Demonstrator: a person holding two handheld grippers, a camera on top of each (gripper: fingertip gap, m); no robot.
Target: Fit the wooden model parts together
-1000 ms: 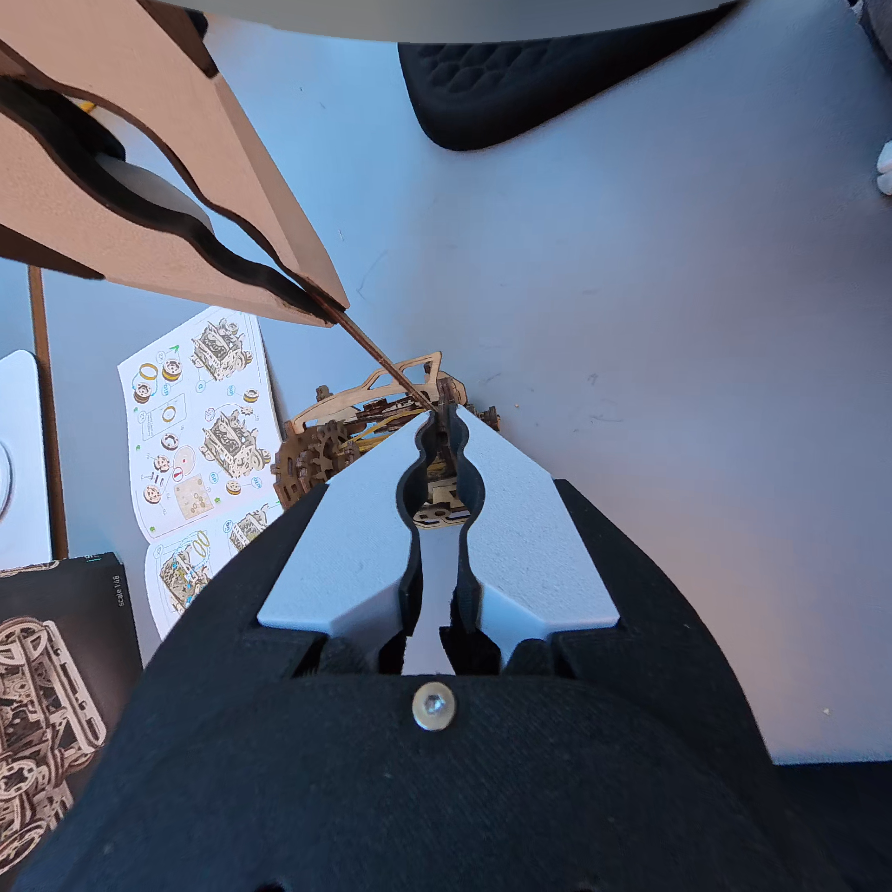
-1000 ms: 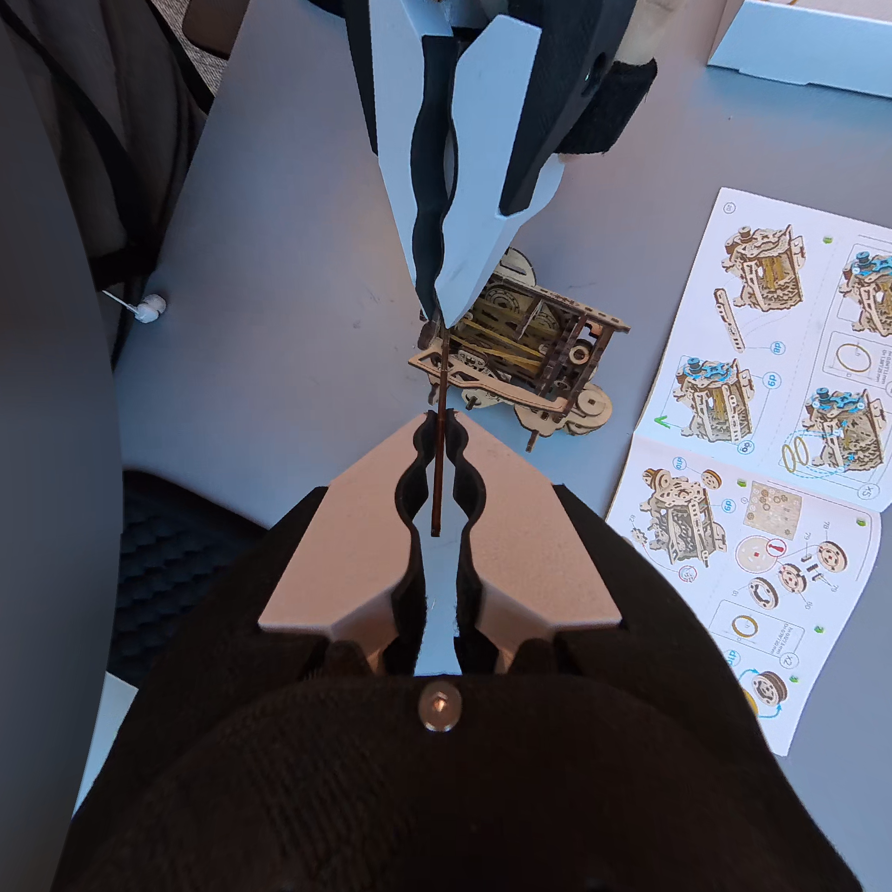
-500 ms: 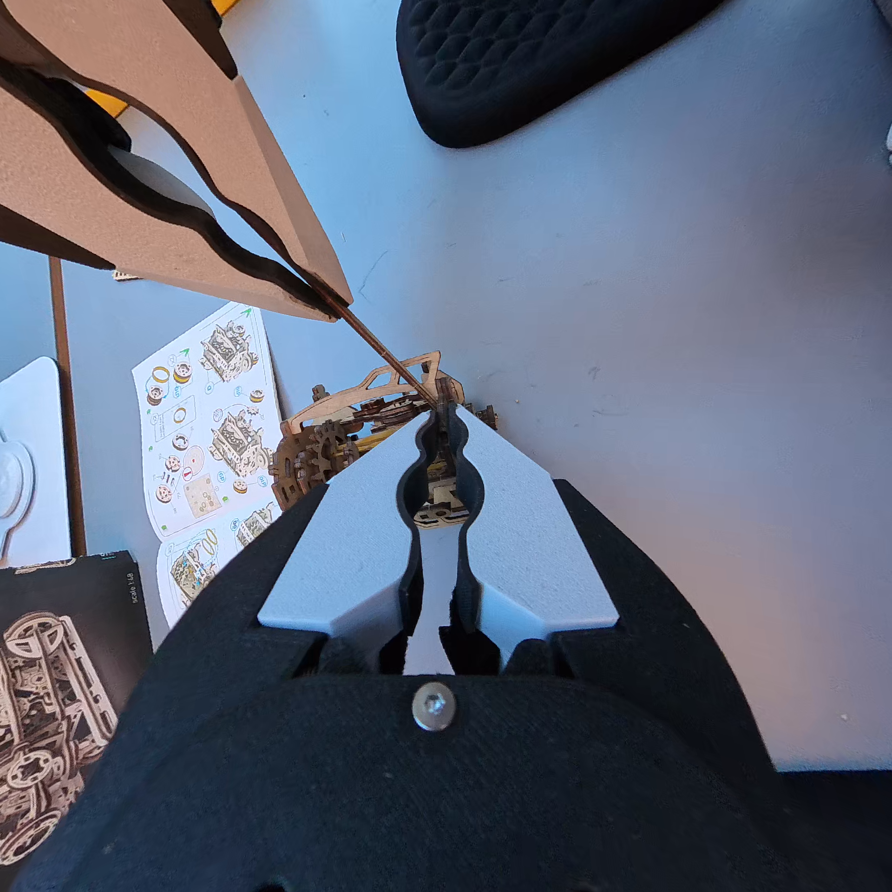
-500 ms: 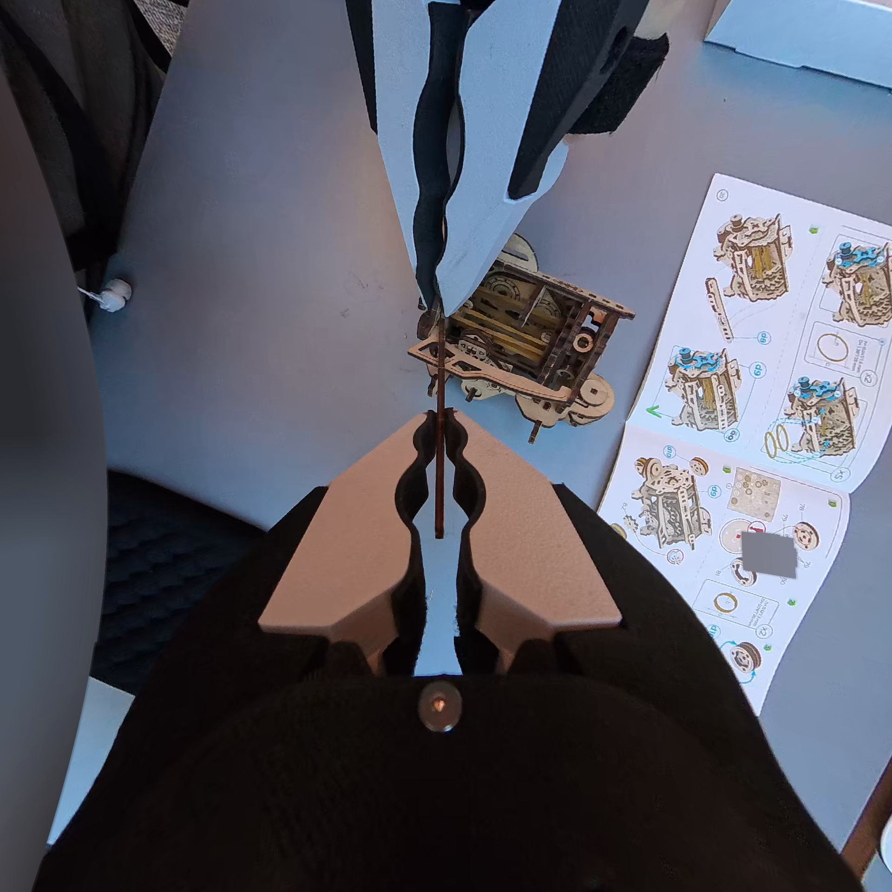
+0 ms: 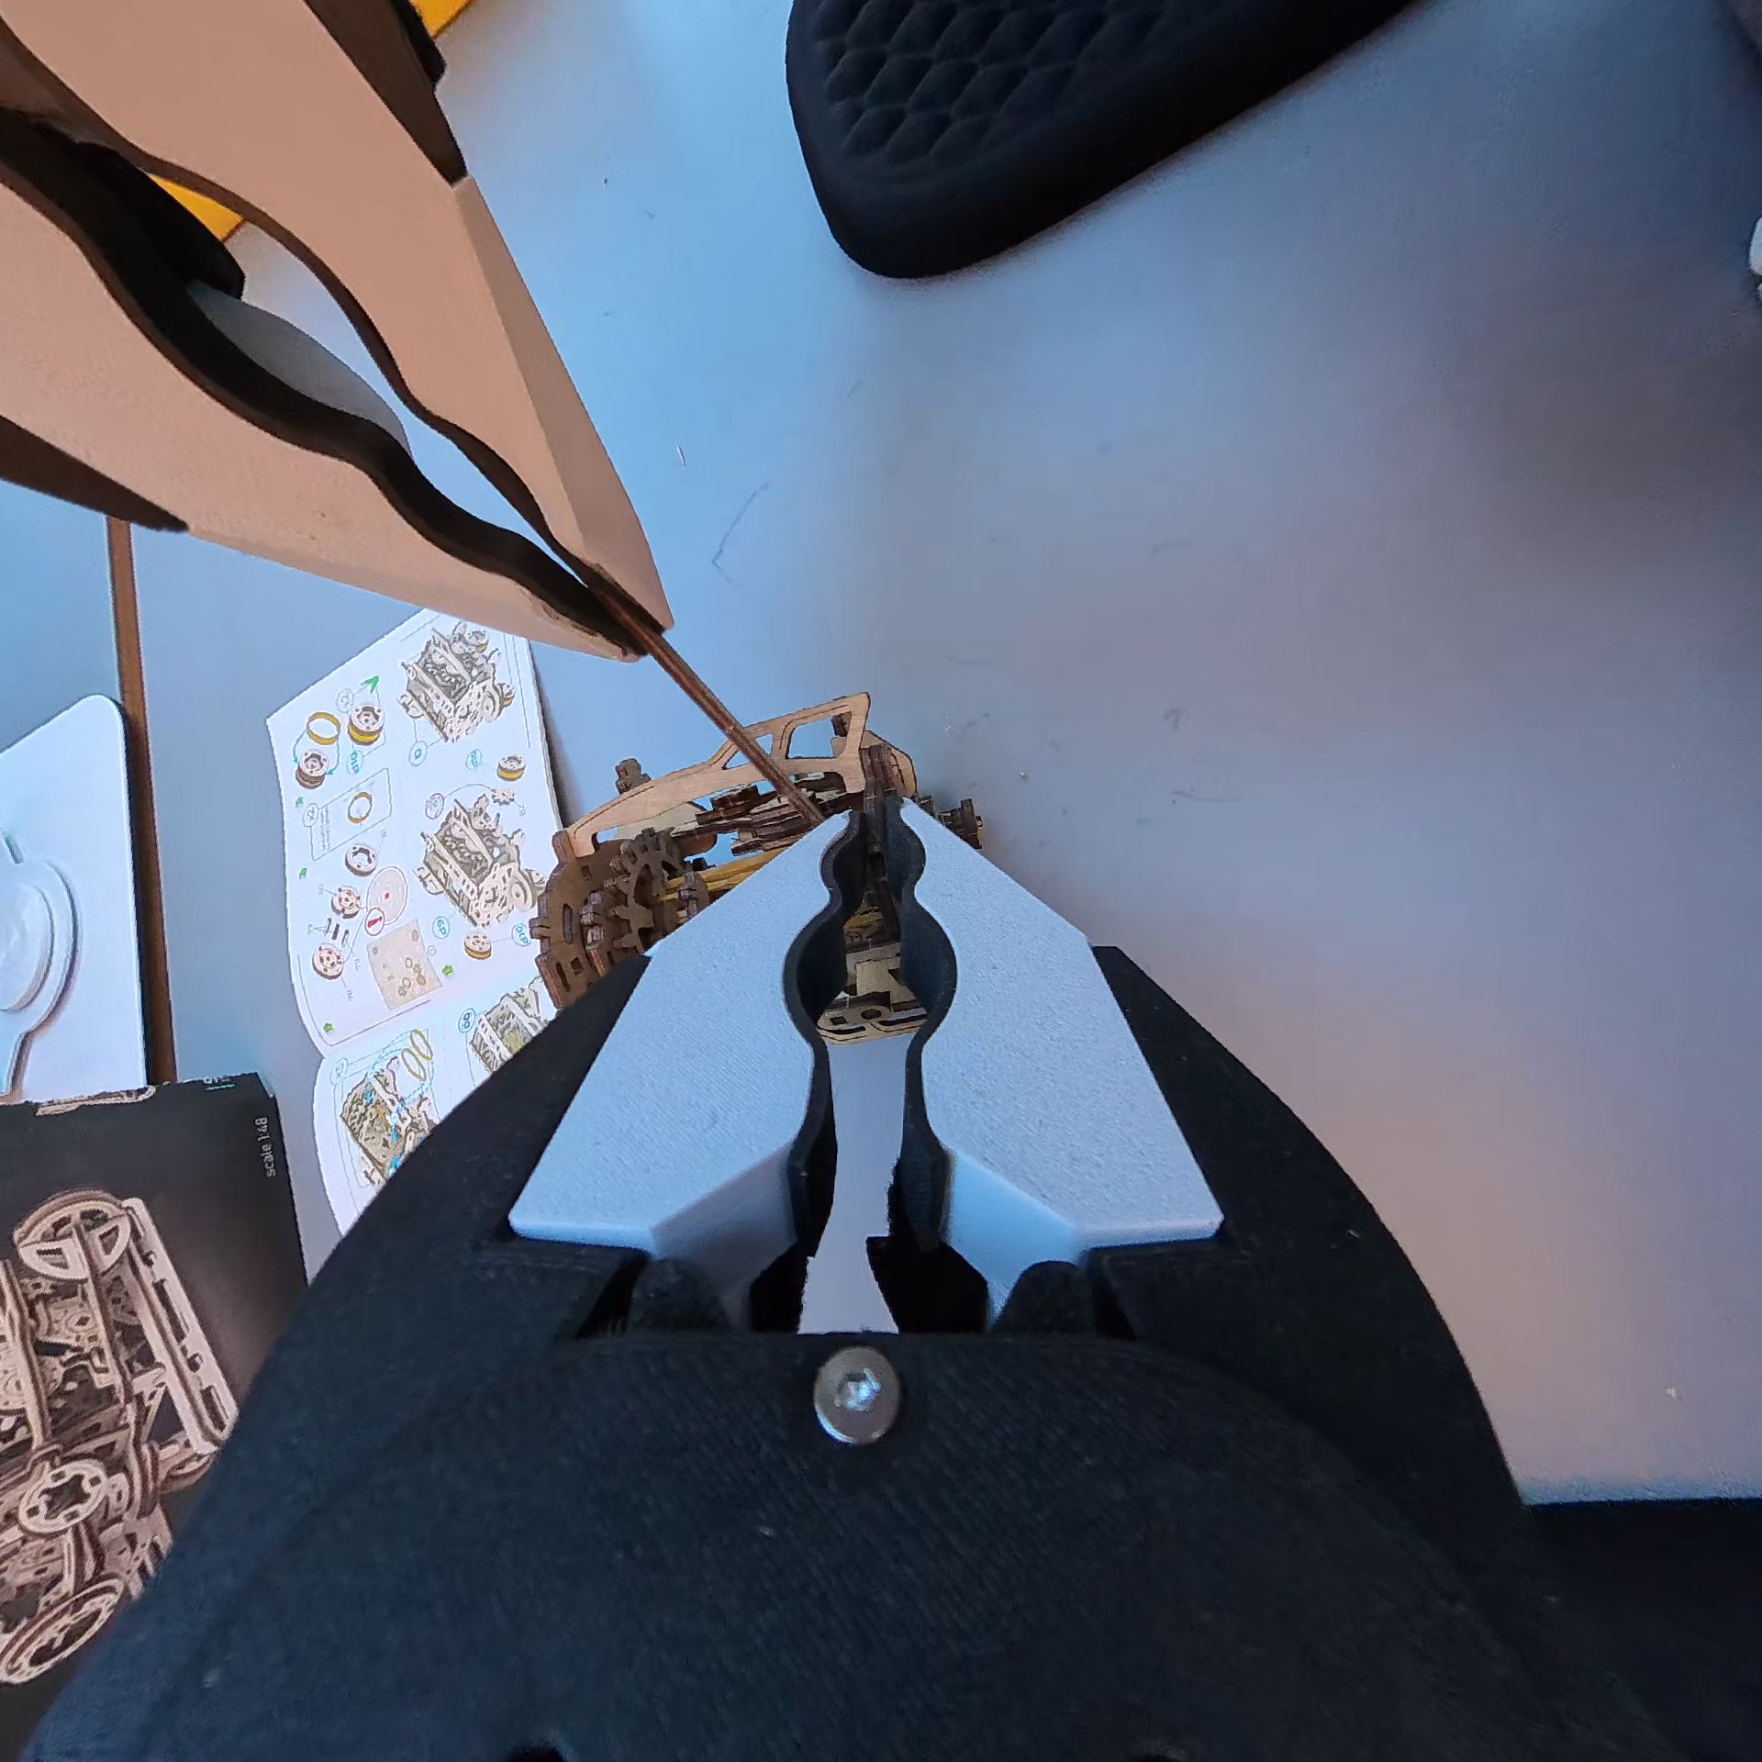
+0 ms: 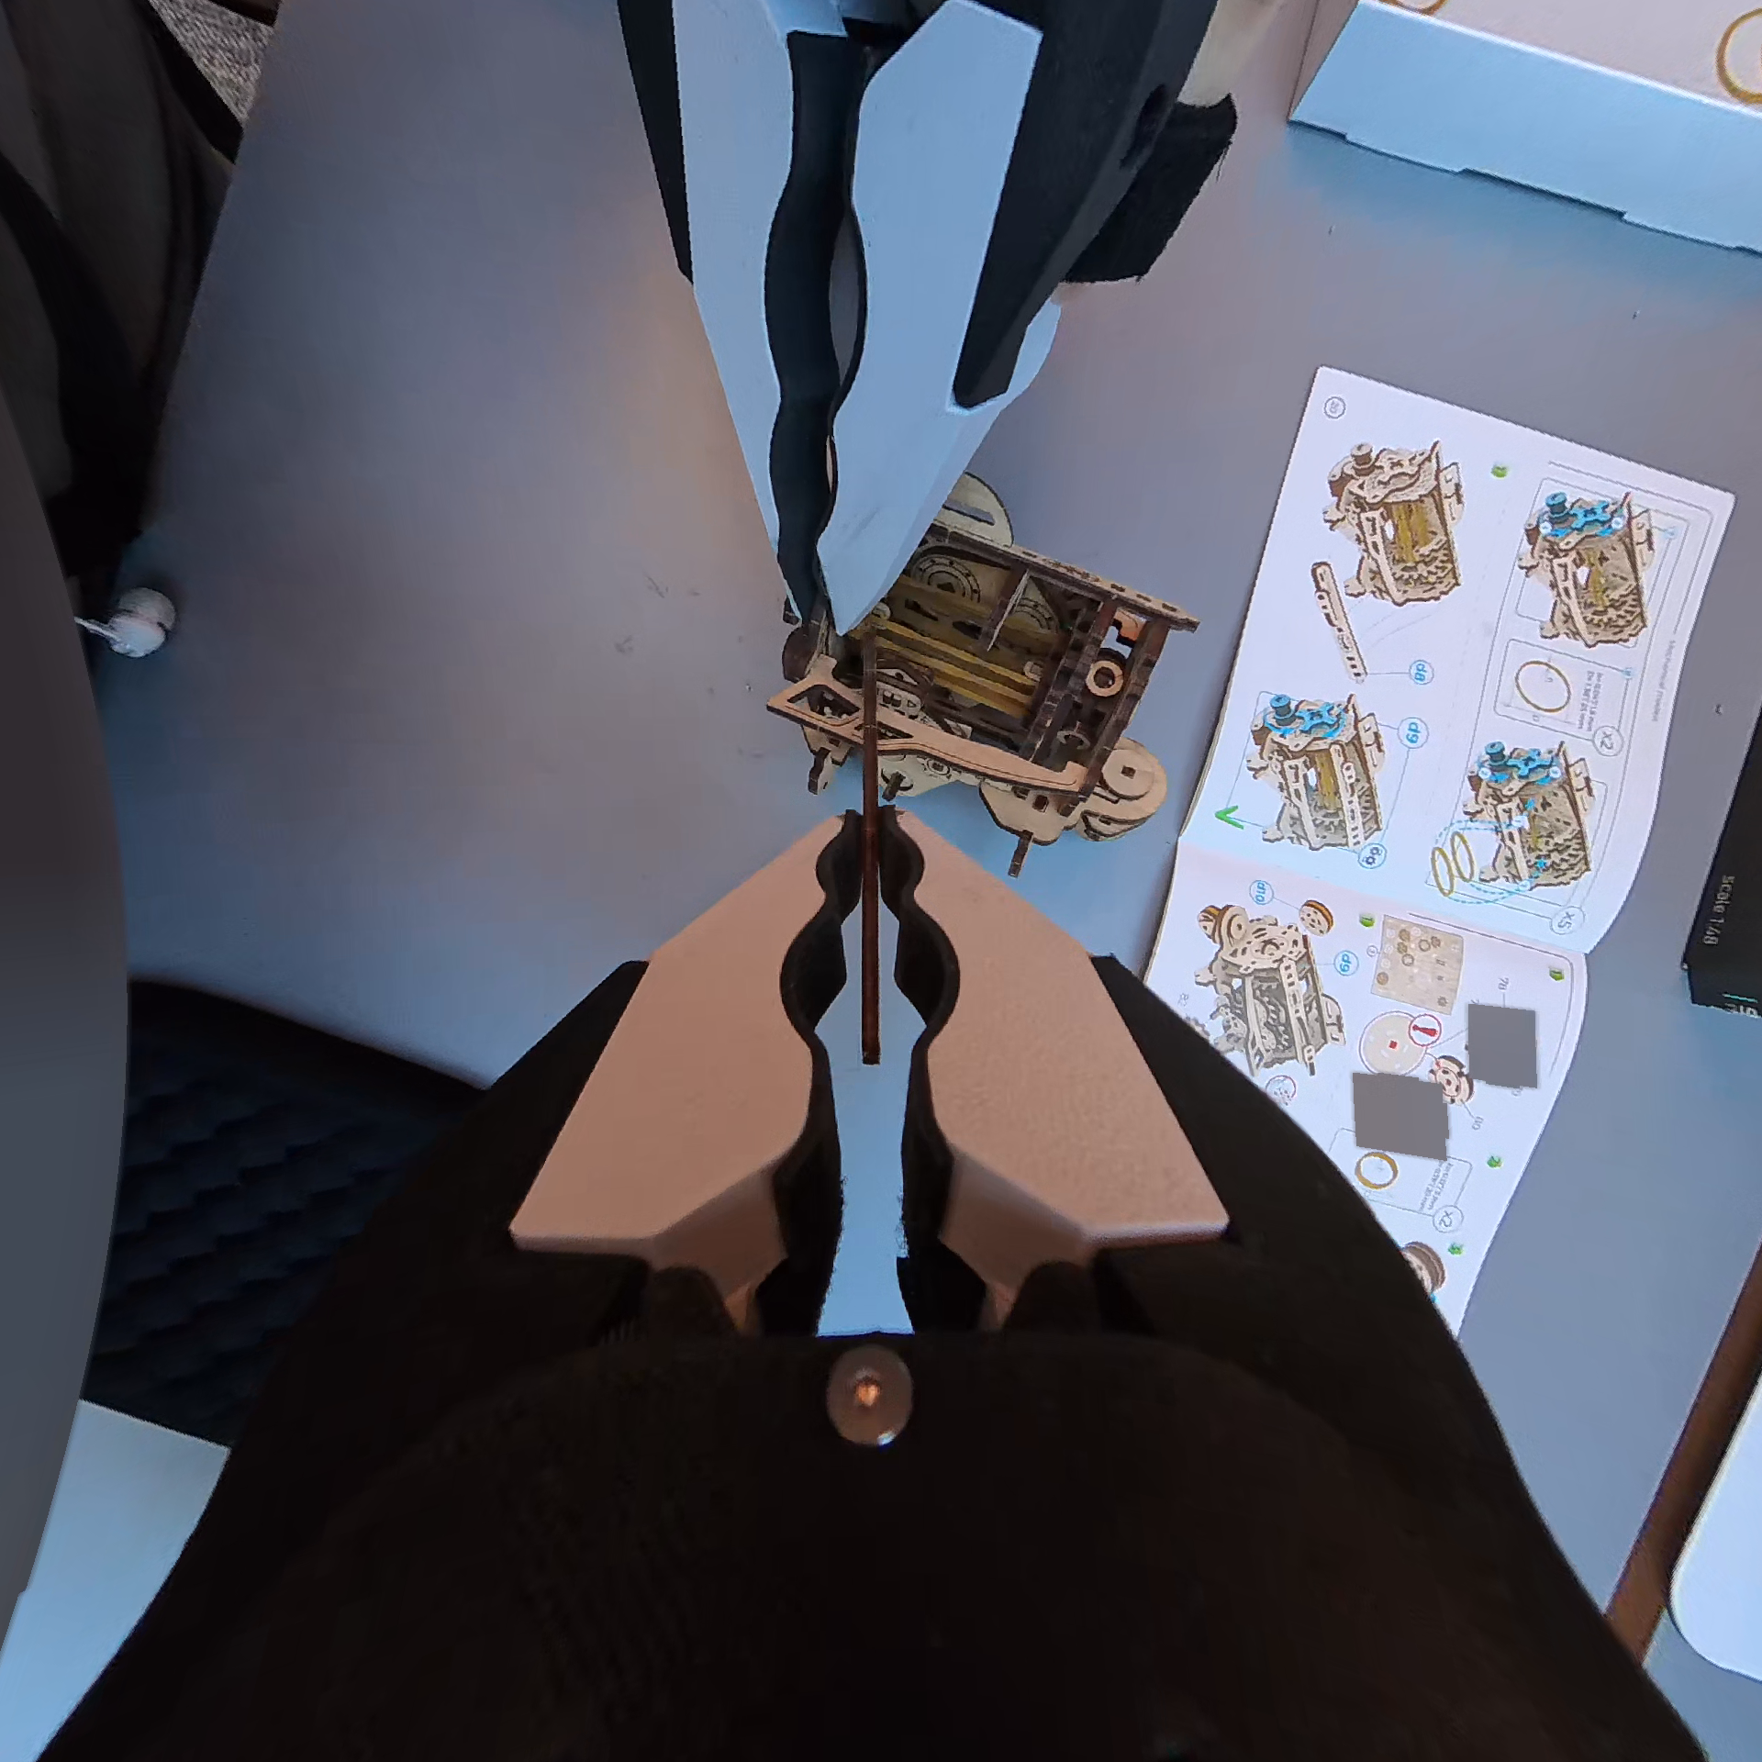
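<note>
Left gripper (image 5: 870, 828): we clamp the wooden gearbox model (image 6: 992, 686), angled down onto it.
Right gripper (image 6: 870, 822): we pinch a thin wooden rod (image 6: 870, 915), its tip at the model.

The left hand-held gripper (image 5: 870, 828) points steeply down, its pale blue fingers (image 5: 1001, 953) nearly closed at the tips. Opposite it, the right hand-held gripper (image 6: 870, 822) has tan fingers (image 6: 725, 1030) pinched tight.
</note>
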